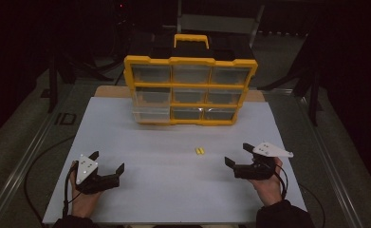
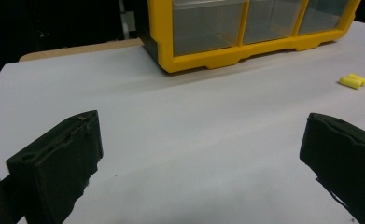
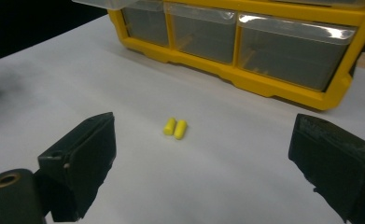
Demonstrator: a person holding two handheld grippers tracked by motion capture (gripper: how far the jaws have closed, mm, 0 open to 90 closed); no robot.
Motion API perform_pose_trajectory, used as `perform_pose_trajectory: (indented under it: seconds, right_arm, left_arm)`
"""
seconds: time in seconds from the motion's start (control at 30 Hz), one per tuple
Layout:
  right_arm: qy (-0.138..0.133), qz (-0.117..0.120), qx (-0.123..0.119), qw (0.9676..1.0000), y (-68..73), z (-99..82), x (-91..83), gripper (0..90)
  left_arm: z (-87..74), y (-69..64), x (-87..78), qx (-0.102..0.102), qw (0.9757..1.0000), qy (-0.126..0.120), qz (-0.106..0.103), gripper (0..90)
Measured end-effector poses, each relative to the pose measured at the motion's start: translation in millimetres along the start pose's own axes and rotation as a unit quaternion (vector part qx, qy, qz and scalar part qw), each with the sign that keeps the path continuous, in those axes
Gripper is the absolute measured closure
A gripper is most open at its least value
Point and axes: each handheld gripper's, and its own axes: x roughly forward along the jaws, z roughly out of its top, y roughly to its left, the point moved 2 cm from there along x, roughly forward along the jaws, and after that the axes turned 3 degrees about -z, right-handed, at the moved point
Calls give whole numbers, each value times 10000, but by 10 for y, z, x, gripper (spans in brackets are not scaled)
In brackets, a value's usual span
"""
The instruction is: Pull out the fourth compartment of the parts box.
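Observation:
Two small yellow foam earplugs (image 1: 200, 151) lie side by side on the white table (image 1: 173, 190), in front of a yellow organizer (image 1: 191, 90) with clear drawers. Its bottom-left drawer (image 1: 151, 114) is pulled out a little. My left gripper (image 1: 108, 163) rests open at the front left, nothing between its jaws; the earplugs (image 2: 353, 80) sit far to its right. My right gripper (image 1: 237, 154) is open at the front right, and the earplugs (image 3: 175, 128) lie ahead, between its wide-spread jaws but well beyond them.
The organizer (image 3: 245, 42) stands upright at the back of the table, its yellow handle (image 1: 191, 40) on top. A wooden board (image 1: 108, 91) shows under the white sheet at the back. Dark floor and stands surround the table.

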Motion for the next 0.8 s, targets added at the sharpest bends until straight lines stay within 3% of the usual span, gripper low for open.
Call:
perform_pose_trajectory:
  seconds: [0.3, 0.8]
  right_arm:
    - [273, -83, -193, 9994, 32, 189, 141, 75]
    - [931, -44, -148, 9955, 30, 441, 399, 75]
  left_arm:
    - [3, 4, 9, -44, 10000, -64, 25, 1]
    - [-9, 18, 43, -110, 9999, -42, 20, 1]
